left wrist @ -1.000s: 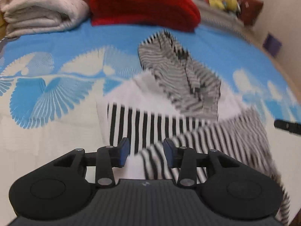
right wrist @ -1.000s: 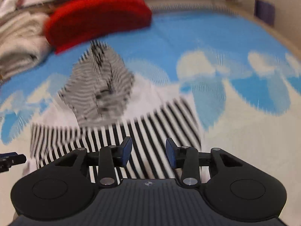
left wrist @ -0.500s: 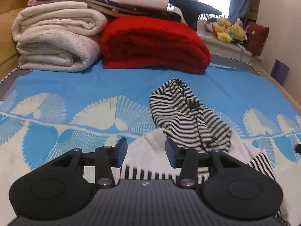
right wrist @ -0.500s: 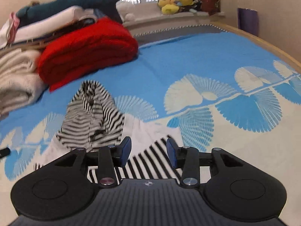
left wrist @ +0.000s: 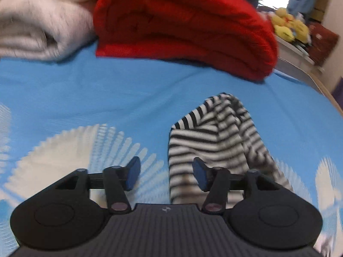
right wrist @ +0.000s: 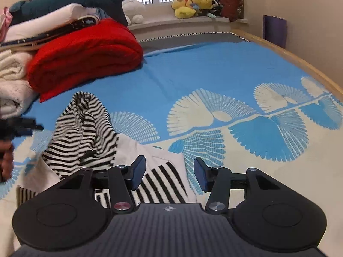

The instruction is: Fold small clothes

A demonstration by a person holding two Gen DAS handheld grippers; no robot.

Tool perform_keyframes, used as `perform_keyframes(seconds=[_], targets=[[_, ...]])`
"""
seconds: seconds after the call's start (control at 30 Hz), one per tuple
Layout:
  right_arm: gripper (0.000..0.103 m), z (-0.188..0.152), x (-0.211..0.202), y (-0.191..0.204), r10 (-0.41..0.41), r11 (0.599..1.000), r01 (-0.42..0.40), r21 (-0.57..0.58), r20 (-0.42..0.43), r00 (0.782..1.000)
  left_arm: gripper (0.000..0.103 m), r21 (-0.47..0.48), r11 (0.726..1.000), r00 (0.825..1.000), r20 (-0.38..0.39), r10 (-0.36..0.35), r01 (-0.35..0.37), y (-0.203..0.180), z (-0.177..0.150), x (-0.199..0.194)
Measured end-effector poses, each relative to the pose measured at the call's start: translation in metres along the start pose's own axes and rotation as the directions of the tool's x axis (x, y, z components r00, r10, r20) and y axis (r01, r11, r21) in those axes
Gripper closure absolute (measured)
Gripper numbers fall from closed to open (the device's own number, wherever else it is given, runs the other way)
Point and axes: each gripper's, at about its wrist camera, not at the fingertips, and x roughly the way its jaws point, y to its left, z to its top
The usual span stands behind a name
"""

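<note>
Lying rumpled on the blue bedspread [right wrist: 203, 68], black-and-white striped garment [right wrist: 85, 132], white panel showing, both grippers' fingers [right wrist: 137, 171] parted, widening, empty

A black-and-white striped garment [right wrist: 85, 132] is seen on a blue bedsheet [right wrist: 203, 70] printed with cream fan shapes. A red blanket [right wrist: 85, 57] is folded at the far left beside cream blankets [left wrist: 32, 27]. Yellow plush toys [right wrist: 190, 4] are set farthest.

One striped garment [right wrist: 85, 132], one red blanket [right wrist: 85, 57], one shark plush [right wrist: 85, 0].
</note>
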Motion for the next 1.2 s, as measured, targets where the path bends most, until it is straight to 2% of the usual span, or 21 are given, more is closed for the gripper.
perform_keyframes(seconds=[0.07,0.17,0.3,0.33,0.37,0.43,0.5,0.6,0.67,0.73,0.83,0.87,0.93,1.03,1.07,1.1,1.13,1.17,1.2], targets=[[0.052,0.0,0.007,0.002,-0.012,1.0,0.012,-0.006,-0.014,1.0,0.039,-0.052,0.998,1.0,-0.002,0.02,-0.02,0.001,0.013,0.025],[0.052,-0.001,0.015,0.004,-0.007,1.0,0.007,0.002,-0.041,0.999,0.037,-0.109,0.994,1.0,-0.023,-0.008,0.005,-0.004,0.026,0.056],[0.052,0.0,0.02,0.01,0.003,1.0,-0.003,-0.003,-0.057,0.998,0.038,-0.081,0.996,0.998,-0.055,-0.027,0.023,-0.02,0.034,0.082],[0.052,0.0,0.021,0.012,0.002,1.0,-0.003,-0.006,-0.057,0.998,0.047,-0.07,0.997,0.997,-0.063,-0.04,0.036,-0.024,0.035,0.086],[0.052,0.001,0.021,0.013,0.003,1.0,-0.003,-0.008,-0.057,0.998,0.074,-0.044,0.998,0.997,-0.069,-0.046,0.043,-0.029,0.036,0.087],[0.052,0.002,0.021,0.014,0.009,1.0,-0.009,-0.01,-0.055,0.998,0.098,0.022,0.999,0.996,-0.079,-0.03,0.032,-0.038,0.036,0.083],[0.052,0.002,0.02,0.014,0.008,1.0,-0.008,-0.01,-0.05,0.999,0.099,0.068,0.995,0.997,-0.041,-0.069,0.072,-0.044,0.032,0.064],[0.052,0.004,0.016,0.012,0.007,1.0,-0.007,-0.014,-0.029,1.0,0.099,0.179,0.976,0.992,0.018,-0.128,0.123,-0.056,0.02,0.016],[0.052,0.008,0.012,0.006,-0.003,1.0,0.003,0.007,-0.01,1.0,0.099,0.27,0.947,0.978,0.062,-0.197,0.174,-0.064,0.003,-0.035],[0.052,0.012,0.006,0.001,-0.001,1.0,0.001,0.031,0.011,1.0,0.099,0.358,0.905,0.959,0.076,-0.275,0.231,-0.07,-0.024,-0.09],[0.054,0.016,-0.003,-0.008,-0.009,0.998,0.006,0.065,0.04,0.999,0.099,0.474,0.809,0.91,0.037,-0.413,0.348,-0.07,-0.081,-0.18],[0.057,0.017,-0.006,-0.01,-0.009,0.997,0.005,0.076,0.048,0.999,0.099,0.5,0.775,0.893,0.006,-0.45,0.387,-0.066,-0.106,-0.21],[0.059,0.019,-0.012,-0.016,-0.008,0.995,0.002,0.103,0.06,0.998,0.099,0.512,0.728,0.869,-0.08,-0.489,0.457,-0.055,-0.152,-0.254],[0.066,0.02,-0.022,-0.021,-0.001,0.99,-0.01,0.142,0.077,0.997,0.097,0.529,0.652,0.835,-0.26,-0.485,0.543,-0.036,-0.216,-0.3],[0.068,0.019,-0.025,-0.021,0.003,0.989,-0.015,0.149,0.079,0.997,0.096,0.542,0.642,0.838,-0.284,-0.466,0.542,-0.03,-0.232,-0.312],[0.07,0.018,-0.028,-0.021,0.011,0.988,-0.024,0.155,0.082,0.997,0.096,0.543,0.663,0.854,-0.267,-0.446,0.516,-0.024,-0.24,-0.32],[0.07,0.017,-0.031,-0.021,0.019,0.987,-0.032,0.157,0.083,0.996,0.093,0.505,0.719,0.878,-0.238,-0.415,0.477,-0.017,-0.243,-0.324],[0.072,0.015,-0.033,-0.02,0.03,0.987,-0.043,0.157,0.081,0.996,0.086,0.443,0.778,0.896,-0.22,-0.386,0.445,-0.008,-0.241,-0.322],[0.072,0.014,-0.035,-0.018,0.039,0.986,-0.052,0.157,0.079,0.996,0.084,0.357,0.841,0.913,-0.195,-0.358,0.406,0.001,-0.236,-0.317]])
